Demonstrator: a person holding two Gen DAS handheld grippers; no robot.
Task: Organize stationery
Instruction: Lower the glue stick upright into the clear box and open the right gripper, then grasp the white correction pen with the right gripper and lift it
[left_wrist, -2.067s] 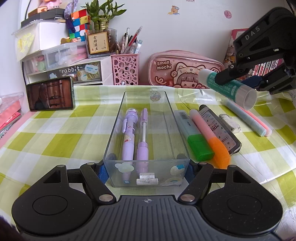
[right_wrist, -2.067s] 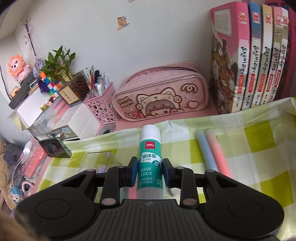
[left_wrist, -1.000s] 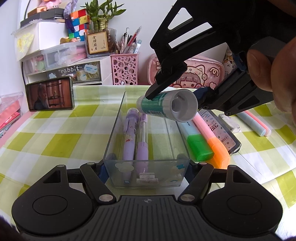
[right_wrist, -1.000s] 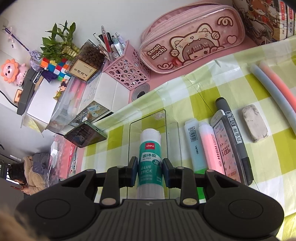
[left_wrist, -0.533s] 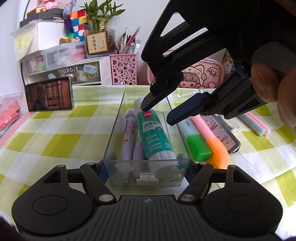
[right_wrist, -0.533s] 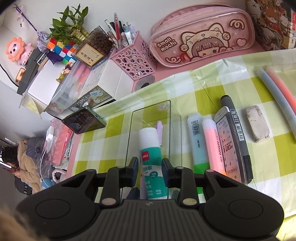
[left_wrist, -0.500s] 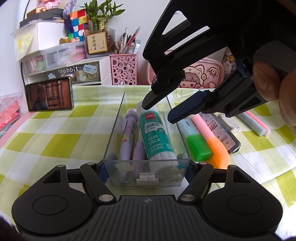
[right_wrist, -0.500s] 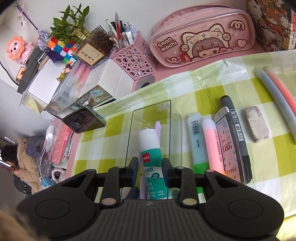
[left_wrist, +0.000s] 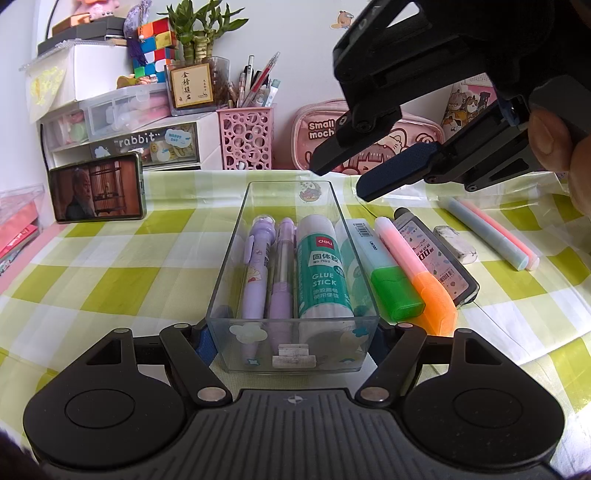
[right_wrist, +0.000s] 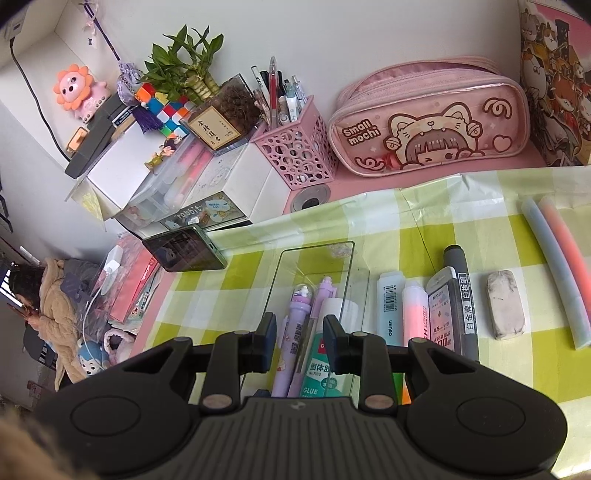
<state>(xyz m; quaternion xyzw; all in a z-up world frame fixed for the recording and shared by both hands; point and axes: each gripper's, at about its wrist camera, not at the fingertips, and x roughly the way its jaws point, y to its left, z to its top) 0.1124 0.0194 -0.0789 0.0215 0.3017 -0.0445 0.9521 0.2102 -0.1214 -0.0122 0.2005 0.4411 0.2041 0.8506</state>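
Green-checked tablecloth covers a seemingly pink desk against a white wall.

We lose the glue stick's lower end behind our right gripper's body, books cut off far right, eraser markings unreadable

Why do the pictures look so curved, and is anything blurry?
Left wrist view: fisheye bends the checked tablecloth; the clear tray and glue stick are sharp. Right wrist view: edges curve, and the corners go dark and soft.
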